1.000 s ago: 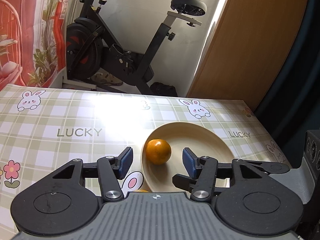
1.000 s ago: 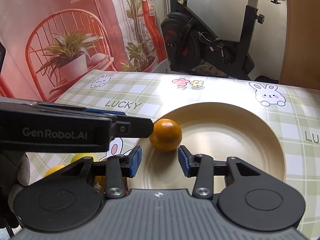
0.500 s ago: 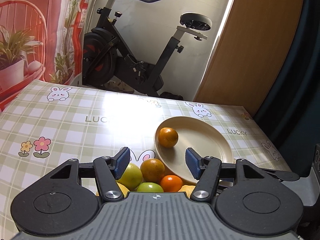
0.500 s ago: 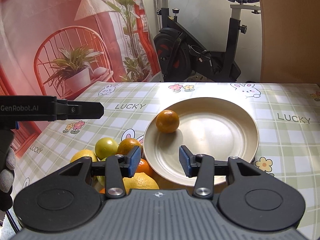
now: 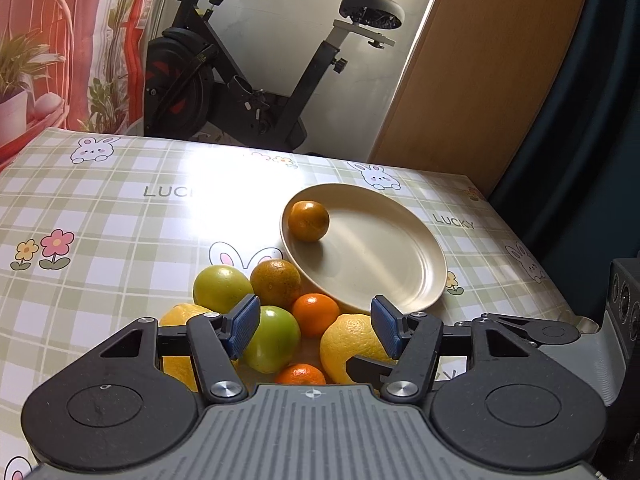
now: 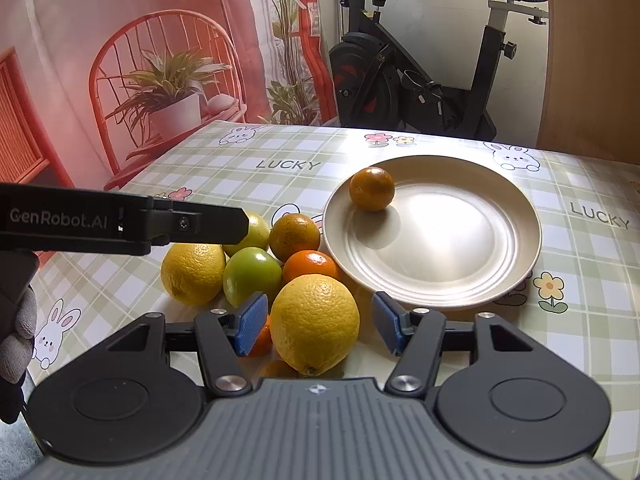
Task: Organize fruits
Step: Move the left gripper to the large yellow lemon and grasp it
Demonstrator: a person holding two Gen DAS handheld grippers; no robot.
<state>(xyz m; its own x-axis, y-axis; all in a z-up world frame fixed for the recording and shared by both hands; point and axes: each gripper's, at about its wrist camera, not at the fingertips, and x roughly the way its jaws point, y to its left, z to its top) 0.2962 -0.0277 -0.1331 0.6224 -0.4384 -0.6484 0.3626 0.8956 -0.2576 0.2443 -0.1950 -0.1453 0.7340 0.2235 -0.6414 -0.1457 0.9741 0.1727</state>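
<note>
One orange [image 6: 372,189] on plate [image 6: 472,280] (others apparently heaped beside)

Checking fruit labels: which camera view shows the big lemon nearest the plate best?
The right wrist view: the lemon sits whole and unobstructed between the right gripper fingers. In the left wrist view the same lemon is partly hidden behind the left gripper finger, beside the plate.

both hand-held grippers [image 5: 314,330] [image 6: 318,324] — jaws apart, empty

Small orange [image 6: 262,340] mostly hidden behind right tool's [image 6: 320,322] blue pad, gloved hand [image 6: 16,320] cut off at left edge
</note>
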